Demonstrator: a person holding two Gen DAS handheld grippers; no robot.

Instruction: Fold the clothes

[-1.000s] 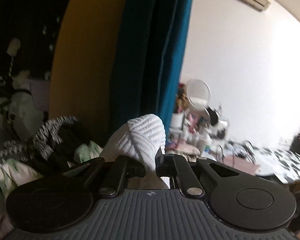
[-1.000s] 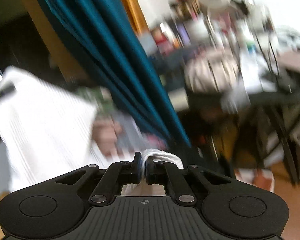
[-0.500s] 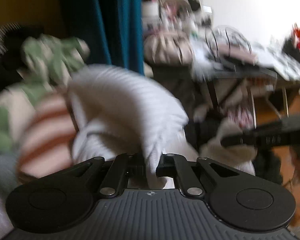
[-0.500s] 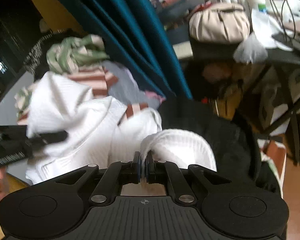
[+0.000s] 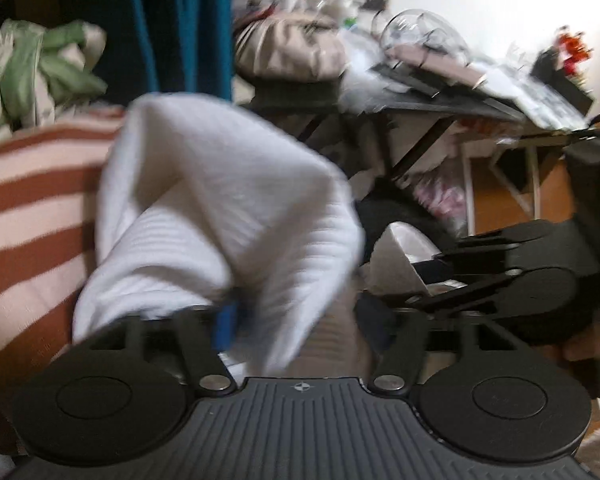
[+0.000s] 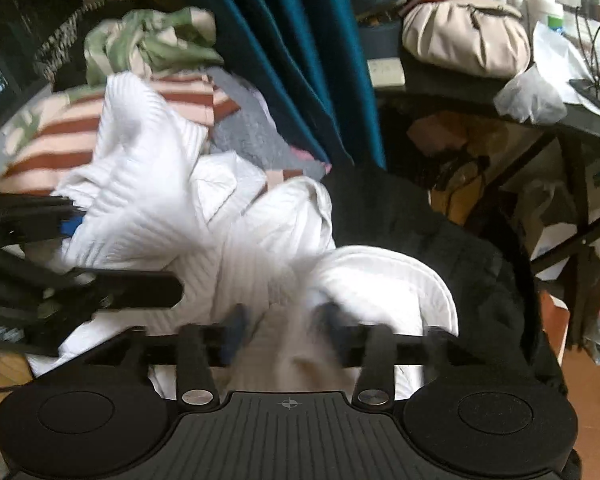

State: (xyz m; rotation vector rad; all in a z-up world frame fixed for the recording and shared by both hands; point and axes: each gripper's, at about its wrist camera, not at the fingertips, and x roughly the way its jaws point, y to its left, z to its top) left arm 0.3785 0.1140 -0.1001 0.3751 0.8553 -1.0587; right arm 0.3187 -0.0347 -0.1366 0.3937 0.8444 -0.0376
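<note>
Between the seemingly spread left claw (image 5: 300,320), the white garment (image 5: 228,216) drapes.

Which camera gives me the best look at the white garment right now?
The right wrist view. It shows the white garment spread over the clothes pile, with the left gripper at its edge. The left wrist view shows only one blurred fold close to the lens, hiding the rest.

Teal curtain (image 6: 300,60) hanging by white wall (image 5: 500,8), cluttered black desk (image 6: 480,96), wooden floor (image 6: 596,420) lower right.
</note>
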